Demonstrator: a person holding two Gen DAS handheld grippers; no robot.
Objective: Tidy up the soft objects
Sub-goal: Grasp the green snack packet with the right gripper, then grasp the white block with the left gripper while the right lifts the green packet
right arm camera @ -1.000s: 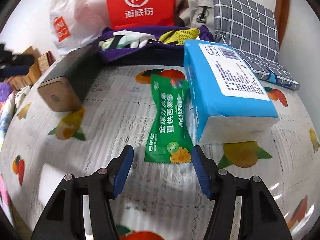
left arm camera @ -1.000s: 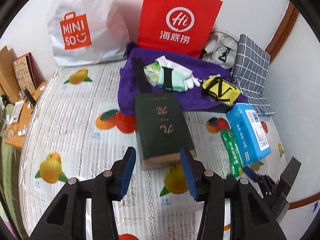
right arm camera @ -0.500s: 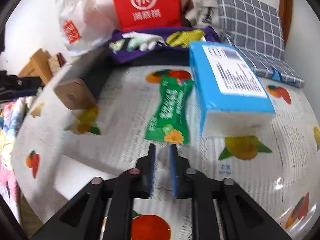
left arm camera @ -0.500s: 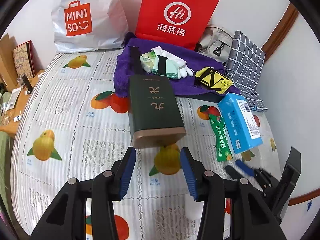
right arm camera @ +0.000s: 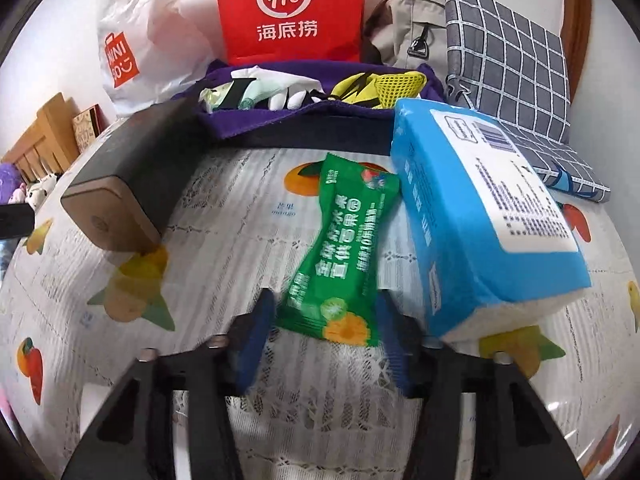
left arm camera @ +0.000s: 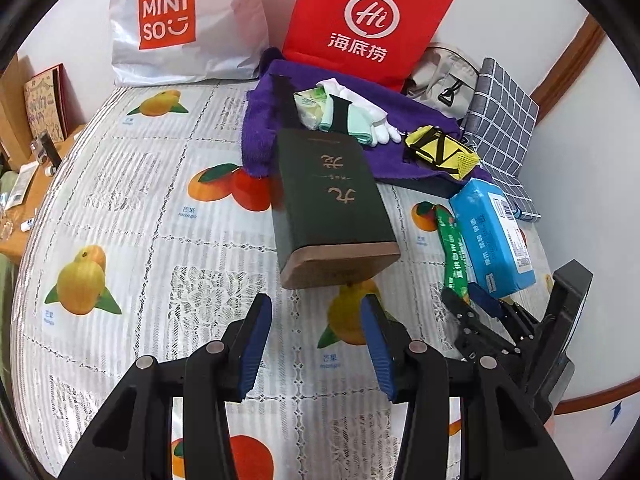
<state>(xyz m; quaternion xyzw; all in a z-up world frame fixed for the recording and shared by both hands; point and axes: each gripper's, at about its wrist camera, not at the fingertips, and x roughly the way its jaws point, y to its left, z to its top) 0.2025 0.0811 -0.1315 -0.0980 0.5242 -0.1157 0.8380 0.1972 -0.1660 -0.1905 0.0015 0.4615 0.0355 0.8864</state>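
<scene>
2 jaws of right gripper closing round green packet.

A home bedroom: a fruit-print mattress, shopping bags against the wall behind it, a wooden bed frame beside it.

A plain white wall stands at the far side; a curved brown wooden trim runs along it on the right; the fruit-printed lace-patterned plastic cover spreads across the flat surface; at the far left sits a light wooden table; lighting is even.
</scene>
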